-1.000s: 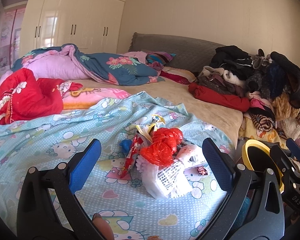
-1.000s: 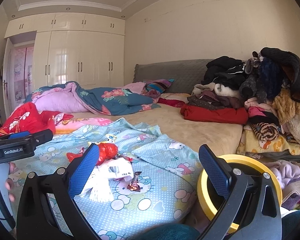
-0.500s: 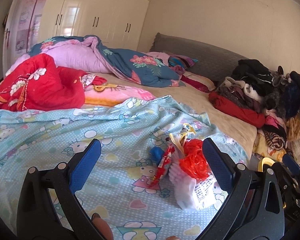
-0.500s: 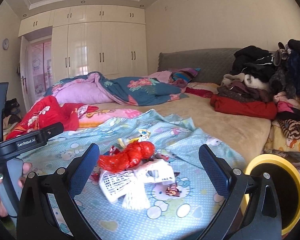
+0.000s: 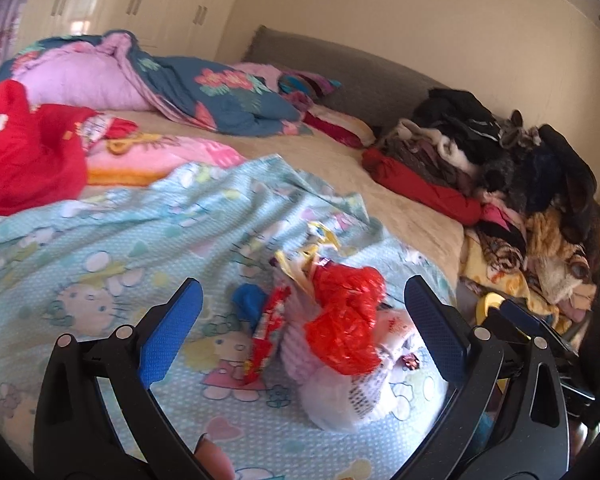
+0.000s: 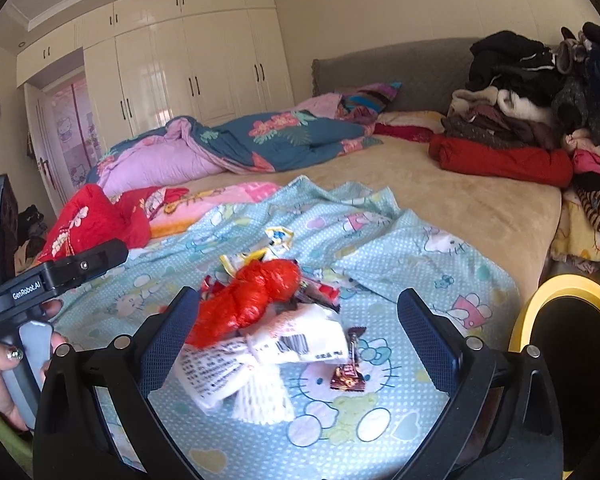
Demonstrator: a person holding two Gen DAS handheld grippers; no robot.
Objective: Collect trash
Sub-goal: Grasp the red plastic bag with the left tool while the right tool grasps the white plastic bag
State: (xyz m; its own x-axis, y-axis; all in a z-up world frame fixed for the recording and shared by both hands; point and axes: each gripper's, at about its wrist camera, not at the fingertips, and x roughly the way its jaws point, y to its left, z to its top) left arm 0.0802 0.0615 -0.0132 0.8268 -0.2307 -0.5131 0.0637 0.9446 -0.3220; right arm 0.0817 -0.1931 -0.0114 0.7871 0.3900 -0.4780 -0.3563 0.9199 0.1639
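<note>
A heap of trash lies on the light blue Hello Kitty sheet (image 5: 112, 240): a crumpled red plastic bag (image 5: 346, 320), white printed wrappers (image 5: 348, 400), a red snack wrapper (image 5: 266, 328), yellow wrappers (image 5: 312, 252) and a blue scrap (image 5: 248, 300). My left gripper (image 5: 300, 332) is open and empty, its jaws either side of the heap, just short of it. In the right wrist view the red bag (image 6: 252, 300), white wrappers (image 6: 260, 356) and a small brown candy wrapper (image 6: 348, 372) lie between the jaws of my open, empty right gripper (image 6: 300, 344). The left gripper's body (image 6: 52, 276) shows at the left.
A yellow-rimmed bin (image 6: 568, 336) stands beside the bed at the right; its rim also shows in the left wrist view (image 5: 488, 304). A pile of clothes (image 5: 500, 168) fills the bed's right side. Quilts (image 5: 180, 80) and a red blanket (image 5: 24, 148) lie at the far left.
Both grippers have moved in closer to the trash heap, which now looks larger and sits between the jaws in each view. Both stay open.
</note>
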